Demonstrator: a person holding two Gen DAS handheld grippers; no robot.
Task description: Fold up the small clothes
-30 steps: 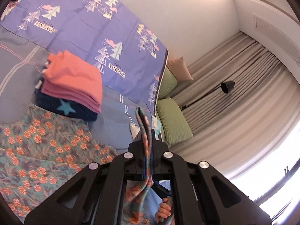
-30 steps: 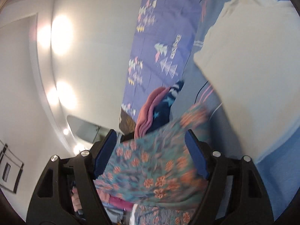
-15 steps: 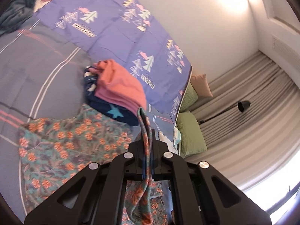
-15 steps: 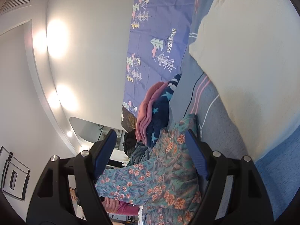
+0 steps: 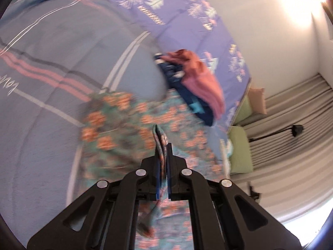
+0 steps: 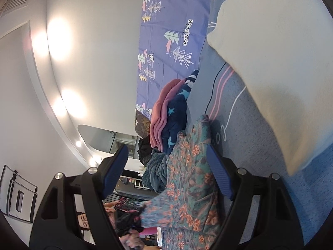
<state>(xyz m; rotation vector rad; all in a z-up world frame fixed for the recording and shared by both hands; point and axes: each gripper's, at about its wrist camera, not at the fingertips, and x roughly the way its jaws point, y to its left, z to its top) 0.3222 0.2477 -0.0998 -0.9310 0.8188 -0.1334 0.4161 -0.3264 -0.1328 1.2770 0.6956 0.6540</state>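
Note:
A teal garment with orange flowers (image 5: pixel 129 129) lies spread on the grey bedspread (image 5: pixel 52 66). My left gripper (image 5: pixel 163 148) is shut on a fold of this garment and holds it above the bed. In the right wrist view the same floral garment (image 6: pixel 191 166) hangs between the blue pads (image 6: pixel 218 170) of my right gripper (image 6: pixel 166 160), which is open and does not pinch it. A folded stack of pink and navy star clothes (image 5: pixel 195 83) sits beyond the garment; it also shows in the right wrist view (image 6: pixel 170 114).
A purple quilt with tree prints (image 5: pixel 187 20) covers the bed's far side. A cream pillow (image 6: pixel 270 52) lies at the right. Green cushions (image 5: pixel 241 145), grey curtains (image 5: pixel 291 145) and a black lamp (image 5: pixel 297 129) stand beyond the bed. A dark teal blanket heap (image 6: pixel 156 166) lies behind the stack.
The left gripper has swung down and left over the bed with the floral fold still held. The garment has settled lower between the open right fingers.

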